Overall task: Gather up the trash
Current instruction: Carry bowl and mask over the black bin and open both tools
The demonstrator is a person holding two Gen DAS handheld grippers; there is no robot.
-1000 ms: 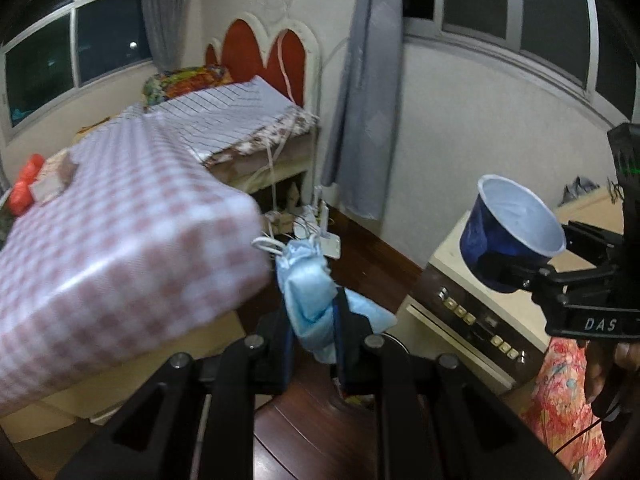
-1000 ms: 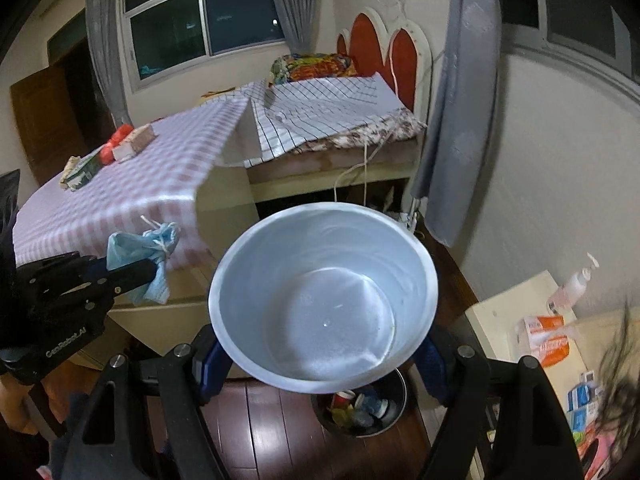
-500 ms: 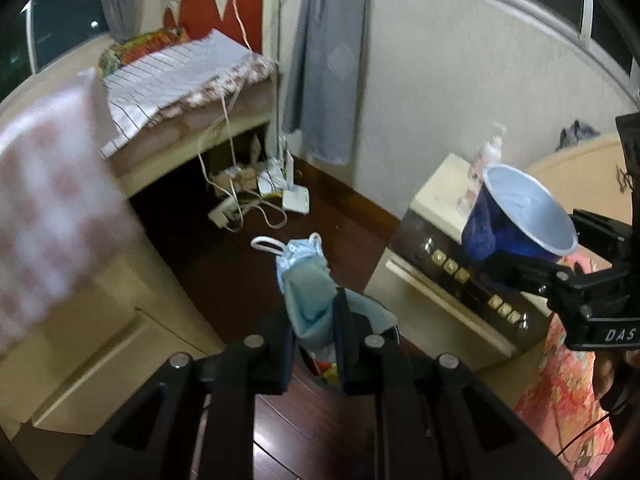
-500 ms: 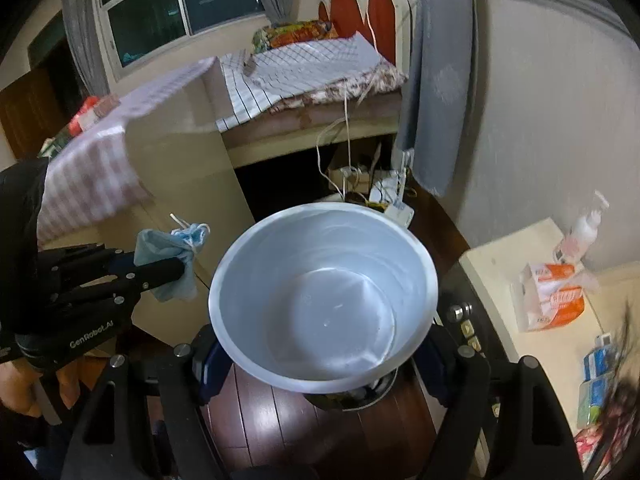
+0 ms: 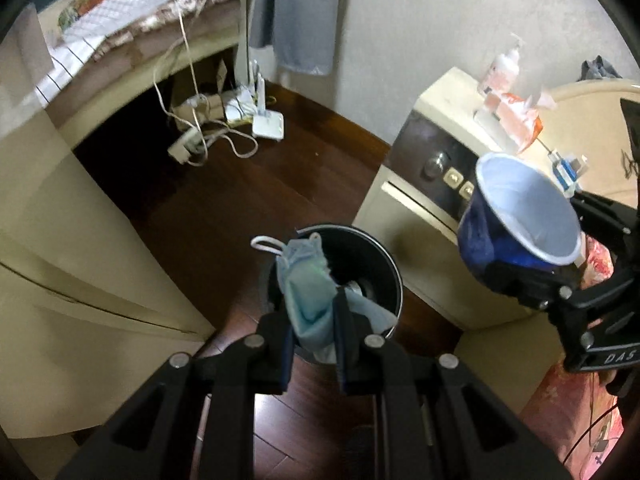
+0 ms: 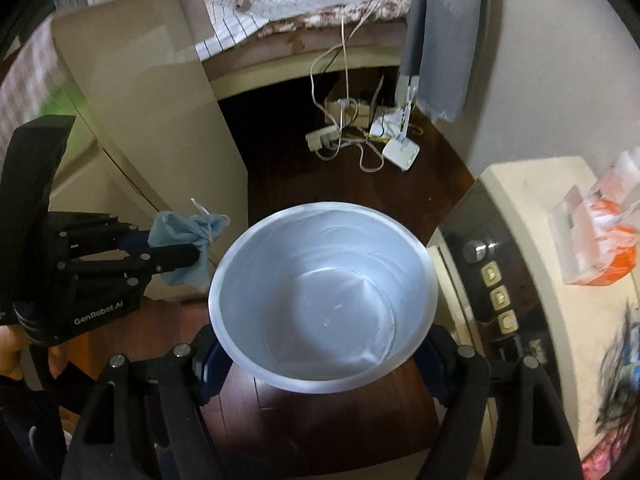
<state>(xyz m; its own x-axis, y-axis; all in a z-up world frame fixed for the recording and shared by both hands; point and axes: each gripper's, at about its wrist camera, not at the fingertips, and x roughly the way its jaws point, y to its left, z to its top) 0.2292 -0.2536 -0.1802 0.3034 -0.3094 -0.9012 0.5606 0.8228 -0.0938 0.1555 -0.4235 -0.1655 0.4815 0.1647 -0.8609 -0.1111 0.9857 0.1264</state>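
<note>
A crumpled blue face mask (image 5: 306,280) with a white ear loop is pinched in my left gripper (image 5: 312,312), which is shut on it. The mask hangs just above the open black trash bin (image 5: 384,256) on the dark wood floor. To the right, my right gripper (image 5: 560,244) is shut on a blue paper cup (image 5: 524,208) with a white, empty inside. In the right wrist view the cup (image 6: 320,300) fills the centre between the fingers of my right gripper (image 6: 322,360) and hides most of the bin. My left gripper (image 6: 192,256) with the mask (image 6: 176,232) is at the cup's left.
A cream cabinet with a brown button panel (image 5: 440,168) stands right of the bin, with a tissue pack (image 5: 516,116) on top. The cream table side (image 5: 80,240) is close on the left. A power strip with cables (image 5: 192,144) lies on the floor beyond, under the bed.
Both grippers have sunk from table height toward the floor, still holding the mask and the cup. The checked tabletop has left the view and the bin now shows under the mask.
</note>
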